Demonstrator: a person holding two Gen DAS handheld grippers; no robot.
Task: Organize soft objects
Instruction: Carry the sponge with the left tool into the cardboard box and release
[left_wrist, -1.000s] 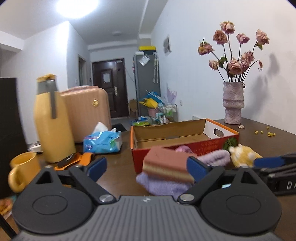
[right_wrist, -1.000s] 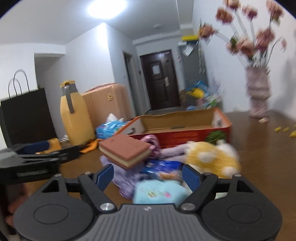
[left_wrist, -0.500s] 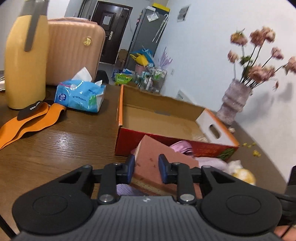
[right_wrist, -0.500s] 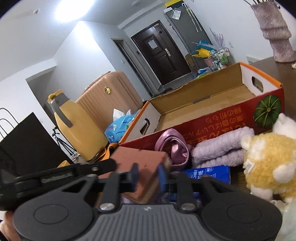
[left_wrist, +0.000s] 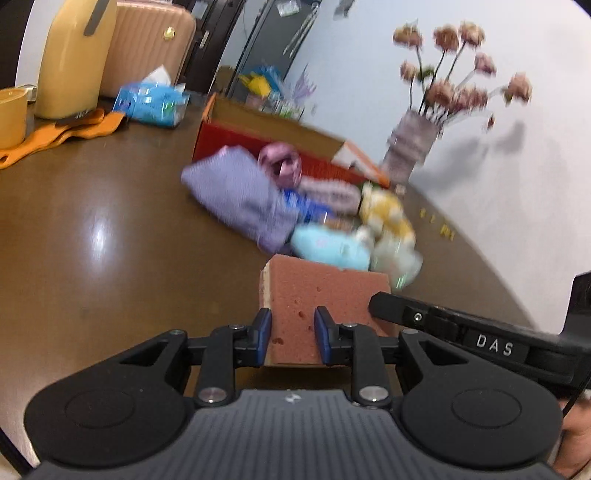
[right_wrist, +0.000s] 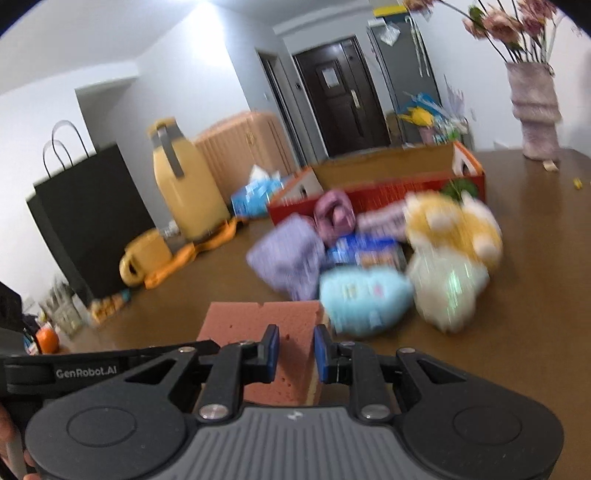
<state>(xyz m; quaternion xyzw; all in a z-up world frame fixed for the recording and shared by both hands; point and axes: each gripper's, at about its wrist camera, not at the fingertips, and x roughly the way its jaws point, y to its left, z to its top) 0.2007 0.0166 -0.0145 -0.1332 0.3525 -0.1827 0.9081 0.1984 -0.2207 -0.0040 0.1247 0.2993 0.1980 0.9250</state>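
A pink-brown sponge (left_wrist: 325, 291) is held between both grippers above the brown table. My left gripper (left_wrist: 291, 338) is shut on its near edge. My right gripper (right_wrist: 295, 350) is shut on the same sponge (right_wrist: 258, 321) from the other side. Beyond it lies a blurred pile of soft things: a purple cloth (left_wrist: 240, 195), a light blue plush (right_wrist: 362, 295), a yellow plush (right_wrist: 454, 229) and a pink scrunchie (left_wrist: 280, 166). The open red cardboard box (right_wrist: 384, 184) stands behind the pile.
A yellow jug (right_wrist: 184, 184), a yellow mug (right_wrist: 144, 254), an orange strap (left_wrist: 62, 133), a blue tissue pack (left_wrist: 151, 103) and a black paper bag (right_wrist: 85, 218) stand at the left. A vase of dried flowers (left_wrist: 413, 147) stands at the back right.
Both grippers, shut on the sponge, have pulled it back from the pile toward the table's near side. The views are blurred by the motion.
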